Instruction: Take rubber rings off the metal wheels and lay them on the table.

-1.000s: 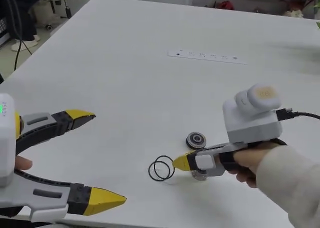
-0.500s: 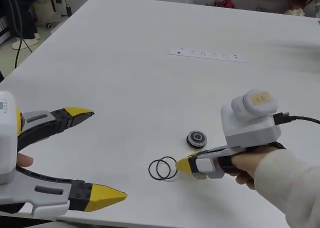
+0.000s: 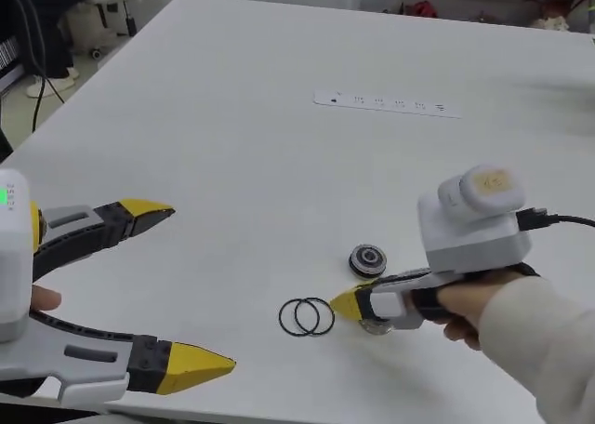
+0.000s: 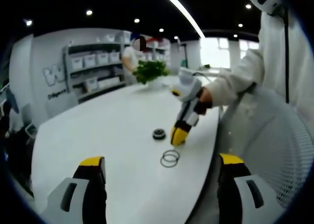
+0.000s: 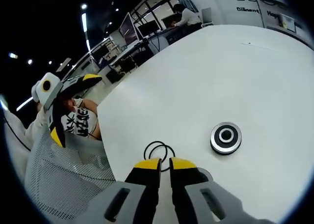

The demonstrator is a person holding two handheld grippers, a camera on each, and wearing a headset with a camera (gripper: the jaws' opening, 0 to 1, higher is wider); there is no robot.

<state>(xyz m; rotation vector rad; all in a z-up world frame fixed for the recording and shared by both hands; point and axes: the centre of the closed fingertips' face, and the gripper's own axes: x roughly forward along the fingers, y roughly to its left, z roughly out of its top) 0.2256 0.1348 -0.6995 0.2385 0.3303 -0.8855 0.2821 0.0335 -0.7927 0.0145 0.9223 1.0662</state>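
Two thin black rubber rings are seen overlapping on the white table, just ahead of the right gripper, whose jaws are drawn together with nothing seen between them. The left gripper is held wide open. The small round metal wheel nearby could be sent rolling if it is nudged instead of gripped.

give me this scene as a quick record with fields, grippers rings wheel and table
left gripper: jaws wide open, holding nothing
right gripper: jaws shut, tips just beside the rings
rubber rings: two, overlapping, flat on the table
metal wheel: lying flat, apart from the rings, no gripper on it
table: white, power strip on the far side
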